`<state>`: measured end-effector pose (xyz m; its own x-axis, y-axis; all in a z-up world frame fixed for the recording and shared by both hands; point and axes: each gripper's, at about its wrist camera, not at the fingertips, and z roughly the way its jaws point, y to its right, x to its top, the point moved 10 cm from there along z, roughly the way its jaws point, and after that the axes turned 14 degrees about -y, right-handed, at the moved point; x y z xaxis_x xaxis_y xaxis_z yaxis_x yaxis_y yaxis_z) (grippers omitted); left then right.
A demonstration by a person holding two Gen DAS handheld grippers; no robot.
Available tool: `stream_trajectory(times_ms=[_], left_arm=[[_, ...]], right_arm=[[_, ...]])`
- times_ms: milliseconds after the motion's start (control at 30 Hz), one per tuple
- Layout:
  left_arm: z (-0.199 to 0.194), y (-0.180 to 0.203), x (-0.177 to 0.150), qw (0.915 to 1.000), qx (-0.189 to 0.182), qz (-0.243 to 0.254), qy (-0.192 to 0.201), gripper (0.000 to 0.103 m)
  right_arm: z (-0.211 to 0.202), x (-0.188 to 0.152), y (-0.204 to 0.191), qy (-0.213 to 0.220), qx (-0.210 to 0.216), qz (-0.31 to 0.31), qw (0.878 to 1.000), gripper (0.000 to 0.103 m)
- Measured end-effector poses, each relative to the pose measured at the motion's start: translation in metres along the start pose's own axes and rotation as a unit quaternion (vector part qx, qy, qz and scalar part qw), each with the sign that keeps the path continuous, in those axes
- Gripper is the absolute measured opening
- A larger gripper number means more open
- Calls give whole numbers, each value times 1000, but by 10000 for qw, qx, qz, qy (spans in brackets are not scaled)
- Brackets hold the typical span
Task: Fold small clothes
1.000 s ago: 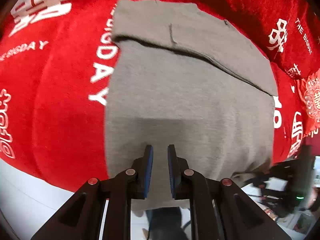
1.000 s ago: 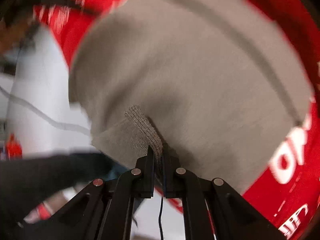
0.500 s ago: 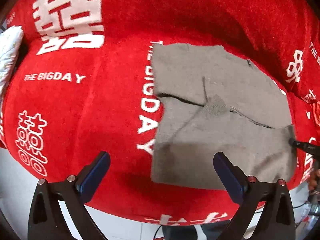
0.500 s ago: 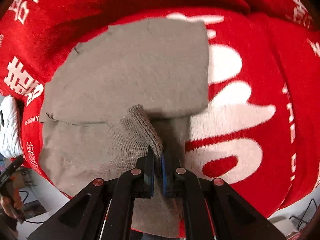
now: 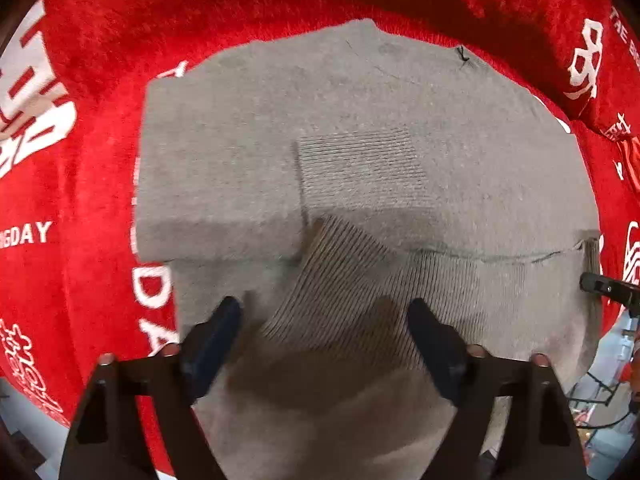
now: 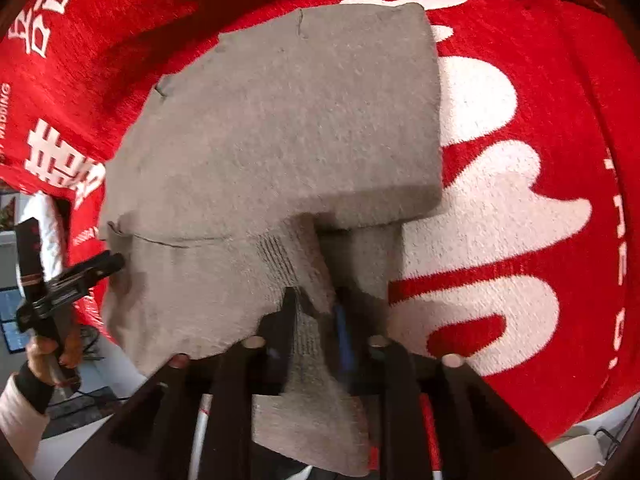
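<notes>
A: Start at the left gripper [image 5: 326, 322]. What sits between its jaws?

B: Its jaws are spread wide with nothing held. In the gap lies the ribbed cuff [image 5: 344, 284] of the grey sweater [image 5: 248, 152], angled up from the near edge.

A: And the right gripper [image 6: 314, 312]?

B: Its jaws are pinched onto a ribbed strip of the same grey sweater [image 6: 288, 120]; cloth runs up between the fingers and hangs down behind them too.

A: Beyond the jaws?

B: Ahead of the left jaws a folded layer of the sweater lies flat, its thick folded edge just past the left finger. Ahead of the right jaws the same folded slab stands up and to the right.

A: What's under it all?

B: A fuzzy red blanket [image 5: 80, 240] with white lettering and large white characters, and it shows on every side of the sweater. Farther back it rises into a fold.

A: Any of the room?

B: Only at the edges. In the right wrist view, far left of the jaws, a hand [image 6: 50, 354] grips the other tool's handle, with pale floor and dark cables below. In the left wrist view, far right, a dark wire rack [image 5: 596, 392] stands past the blanket's edge
</notes>
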<state>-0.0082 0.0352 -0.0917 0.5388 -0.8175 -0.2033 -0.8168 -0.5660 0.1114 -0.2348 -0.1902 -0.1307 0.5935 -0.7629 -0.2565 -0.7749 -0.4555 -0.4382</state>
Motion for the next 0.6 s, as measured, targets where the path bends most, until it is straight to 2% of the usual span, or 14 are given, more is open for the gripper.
stream_trajectory(times_ms=[33,67,167,200,233,267,300,467,600], left_arm=[[0,1,1,10000,-33,6,-1,69],[0,2,2,10000,-55,39,1,65],[4,2,1,9999,-25,121,-25,37],[6,2,0,9999,-22,147,-44,33],[5,1,-2,9998,-18,182,-9,30],[2,2,-3,9996,-5,277,97,22],[0,3,-5,9993,29,342,118,8],[-28,0,-21,9983,-157,433,345,8],[-77,-5,-35,9960,-360,497,650,8]], right_arm=[[0,0,0,-7,14,-22,10000,33],[2,1,0,-27,-18,-49,10000,33],[2,3,-3,15,-101,-79,9999,33],[3,3,-3,31,-188,-102,9998,27],[3,4,-3,67,-320,-101,9994,8],[2,3,-3,118,-535,-89,9985,7],[1,2,-5,149,-632,-94,9978,7],[-24,-19,-30,428,-841,-346,9949,7],[-69,-26,-59,906,-919,-580,9899,7]])
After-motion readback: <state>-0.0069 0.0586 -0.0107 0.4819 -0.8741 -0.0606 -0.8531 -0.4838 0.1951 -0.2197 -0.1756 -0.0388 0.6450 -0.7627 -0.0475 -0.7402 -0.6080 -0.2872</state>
